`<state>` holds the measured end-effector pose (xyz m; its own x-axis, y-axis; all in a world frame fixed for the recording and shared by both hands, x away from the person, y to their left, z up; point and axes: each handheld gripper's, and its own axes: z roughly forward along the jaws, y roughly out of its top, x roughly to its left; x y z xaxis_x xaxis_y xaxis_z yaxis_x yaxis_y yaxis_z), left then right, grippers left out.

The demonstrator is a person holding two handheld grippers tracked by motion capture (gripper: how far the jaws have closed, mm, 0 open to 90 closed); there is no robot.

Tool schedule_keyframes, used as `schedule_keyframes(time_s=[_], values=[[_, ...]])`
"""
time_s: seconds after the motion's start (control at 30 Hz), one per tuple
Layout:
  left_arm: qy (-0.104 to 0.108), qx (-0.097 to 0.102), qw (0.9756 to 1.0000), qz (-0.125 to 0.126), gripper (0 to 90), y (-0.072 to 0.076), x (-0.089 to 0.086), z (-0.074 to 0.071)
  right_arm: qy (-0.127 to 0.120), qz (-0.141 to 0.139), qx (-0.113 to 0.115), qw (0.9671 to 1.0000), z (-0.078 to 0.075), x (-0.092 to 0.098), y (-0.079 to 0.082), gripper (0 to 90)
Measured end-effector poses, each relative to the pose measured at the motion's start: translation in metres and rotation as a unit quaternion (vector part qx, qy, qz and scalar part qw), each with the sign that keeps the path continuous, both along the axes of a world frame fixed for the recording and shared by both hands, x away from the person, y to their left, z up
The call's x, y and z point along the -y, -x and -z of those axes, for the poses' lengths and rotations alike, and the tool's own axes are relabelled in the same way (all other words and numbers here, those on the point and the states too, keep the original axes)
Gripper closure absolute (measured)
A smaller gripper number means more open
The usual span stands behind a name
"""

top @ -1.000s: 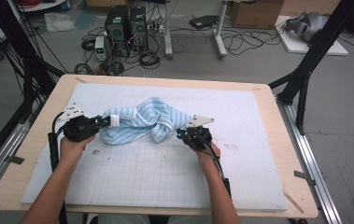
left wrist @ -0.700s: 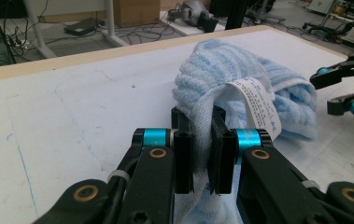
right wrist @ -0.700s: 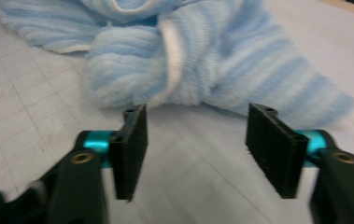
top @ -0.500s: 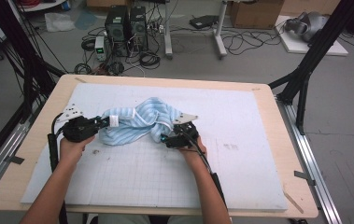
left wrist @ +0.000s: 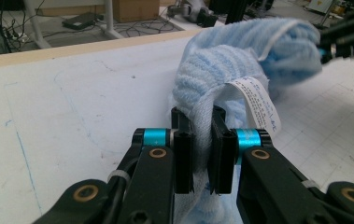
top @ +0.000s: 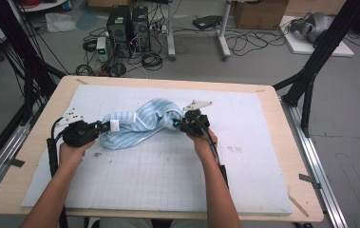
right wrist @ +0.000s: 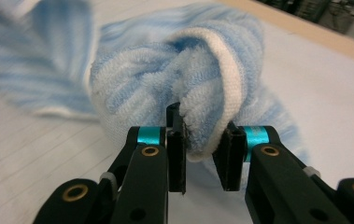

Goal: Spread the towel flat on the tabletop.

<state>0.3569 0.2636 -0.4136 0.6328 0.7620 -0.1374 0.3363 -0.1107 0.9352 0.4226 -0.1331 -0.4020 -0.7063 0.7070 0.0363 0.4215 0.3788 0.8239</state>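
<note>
With both the left gripper [left wrist: 201, 161] and right gripper [right wrist: 204, 158] clamped on opposite ends of the towel [top: 137, 124], whose care label [left wrist: 258, 103] sits just beside the left one, the right gripper, whose jaws have just been closing on a rolled hem, may lose it under tension.

A lab or research workshop: the surface [top: 282, 142] is a wooden board under a white gridded mat [top: 263, 185], framed by black metal struts [top: 317, 61]. Computer towers [top: 129, 26], tangled cables [top: 244, 42] and cardboard boxes [top: 258, 12] sit on the grey floor behind it.
</note>
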Motion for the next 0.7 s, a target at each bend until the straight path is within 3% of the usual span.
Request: schedule_keyframes(time_s=[0.13, 0.23, 0.3, 0.37, 0.43, 0.53, 0.63, 0.7], values=[[-0.004, -0.001, 0.9999, -0.013, 82.1, 0.0, -0.002, 0.001, 0.0, 0.028, -0.014, 0.9995, -0.012, 0.003, -0.025, 75.5], [-0.007, -0.01, 0.9997, -0.021, 82.1, -0.001, -0.005, 0.003, 0.015, 0.047, -0.023, 0.9985, -0.015, -0.003, -0.044, 74.9], [-0.01, -0.016, 0.9994, -0.03, 82.1, -0.001, -0.006, 0.005, 0.032, 0.061, -0.032, 0.9971, -0.013, -0.01, -0.056, 74.9], [-0.008, -0.019, 0.9993, -0.033, 82.1, -0.001, -0.007, 0.007, 0.026, 0.085, -0.046, 0.995, -0.008, -0.015, -0.068, 74.9], [-0.006, -0.021, 0.9993, -0.03, 82.1, -0.001, -0.008, 0.009, 0.022, 0.107, -0.042, 0.9931, -0.002, -0.021, -0.077, 73.6], [0.005, -0.02, 0.9995, -0.025, 82.1, -0.001, -0.008, 0.01, 0.051, 0.126, -0.025, 0.9904, 0.004, -0.032, -0.083, 68.1], [0.011, -0.018, 0.9996, -0.018, 79.8, -0.001, -0.009, 0.009, 0.019, 0.141, -0.015, 0.9897, 0.003, -0.034, -0.079, 52.8], [0.017, -0.023, 0.9992, -0.029, 71.5, -0.002, -0.01, 0.009, 0.005, 0.138, -0.013, 0.9903, -0.004, -0.031, -0.073, 45.5]])
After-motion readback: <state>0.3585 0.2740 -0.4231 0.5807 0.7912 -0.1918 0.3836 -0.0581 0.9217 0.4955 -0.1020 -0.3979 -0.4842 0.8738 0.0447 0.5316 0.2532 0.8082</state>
